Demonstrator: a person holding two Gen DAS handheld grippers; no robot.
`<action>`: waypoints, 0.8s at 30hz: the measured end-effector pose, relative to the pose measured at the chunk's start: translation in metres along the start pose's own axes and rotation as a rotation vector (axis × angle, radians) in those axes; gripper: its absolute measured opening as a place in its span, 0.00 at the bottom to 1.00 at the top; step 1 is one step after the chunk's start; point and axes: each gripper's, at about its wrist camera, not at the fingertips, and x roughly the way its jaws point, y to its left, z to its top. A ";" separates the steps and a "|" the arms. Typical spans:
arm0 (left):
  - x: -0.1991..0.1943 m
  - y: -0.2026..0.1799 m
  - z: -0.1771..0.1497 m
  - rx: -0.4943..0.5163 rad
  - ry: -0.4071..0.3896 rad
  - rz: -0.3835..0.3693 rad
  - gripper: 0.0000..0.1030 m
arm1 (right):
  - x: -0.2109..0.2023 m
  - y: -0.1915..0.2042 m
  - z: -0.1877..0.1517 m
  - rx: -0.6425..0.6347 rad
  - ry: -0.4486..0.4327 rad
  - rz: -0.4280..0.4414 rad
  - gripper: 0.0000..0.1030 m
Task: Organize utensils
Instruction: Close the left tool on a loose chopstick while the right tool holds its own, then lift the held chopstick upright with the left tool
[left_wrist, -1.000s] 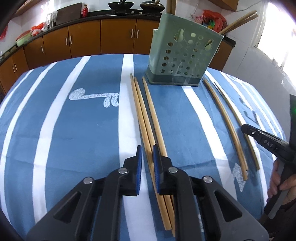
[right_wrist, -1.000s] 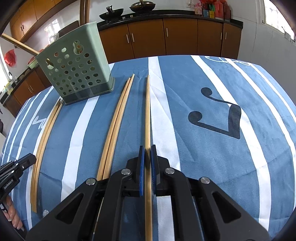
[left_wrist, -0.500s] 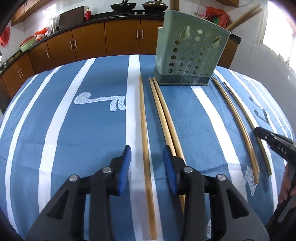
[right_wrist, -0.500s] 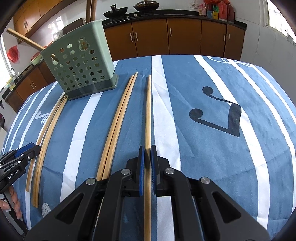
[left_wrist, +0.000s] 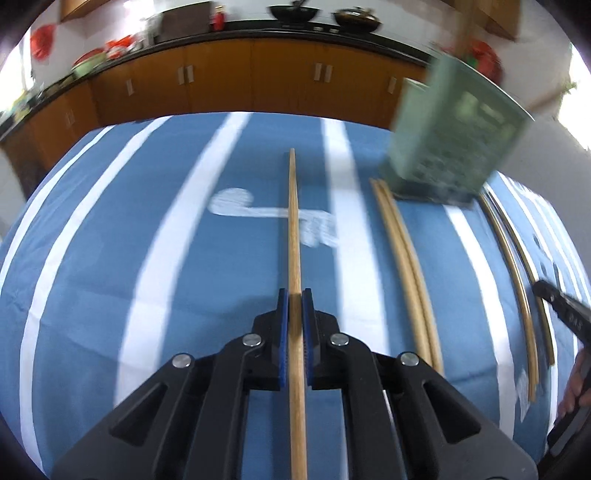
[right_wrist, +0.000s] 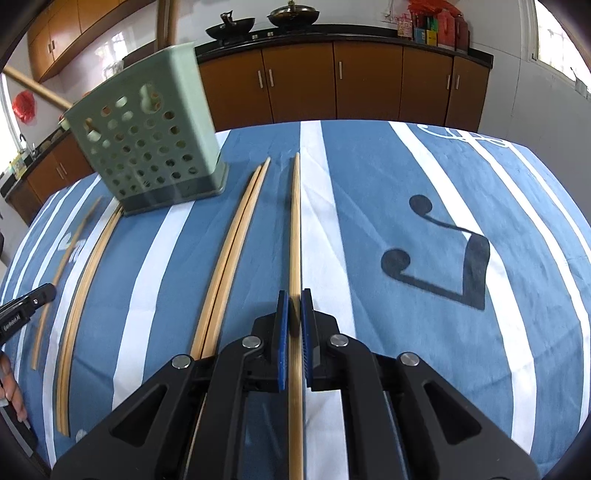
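Observation:
My left gripper (left_wrist: 294, 295) is shut on a long wooden chopstick (left_wrist: 293, 221) that points away over the blue striped cloth. My right gripper (right_wrist: 294, 295) is shut on another wooden chopstick (right_wrist: 295, 221), lying along a white stripe. A pale green perforated utensil holder (right_wrist: 147, 140) stands upright at the far side, with sticks poking out of its top; it shows blurred in the left wrist view (left_wrist: 454, 136). A pair of chopsticks (right_wrist: 232, 251) lies between my right gripper and the holder, also seen in the left wrist view (left_wrist: 406, 266).
More chopsticks (right_wrist: 79, 306) lie curved at the left of the right wrist view, and at the right in the left wrist view (left_wrist: 517, 280). The table (right_wrist: 480, 184) has a blue cloth with white stripes. Wooden cabinets (right_wrist: 332, 85) and woks stand behind.
My left gripper opened, moved over a single chopstick, then shut on it and swung left with it. My right gripper stays shut on its chopstick and has moved slightly.

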 end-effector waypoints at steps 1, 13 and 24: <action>0.001 0.007 0.002 -0.015 -0.001 -0.009 0.08 | 0.001 -0.002 0.001 0.005 -0.001 0.003 0.07; 0.002 0.012 0.001 0.007 -0.029 -0.025 0.09 | 0.000 0.004 -0.004 -0.033 -0.017 -0.036 0.08; 0.002 0.006 0.001 0.025 -0.029 0.009 0.09 | 0.000 0.006 -0.005 -0.038 -0.017 -0.046 0.08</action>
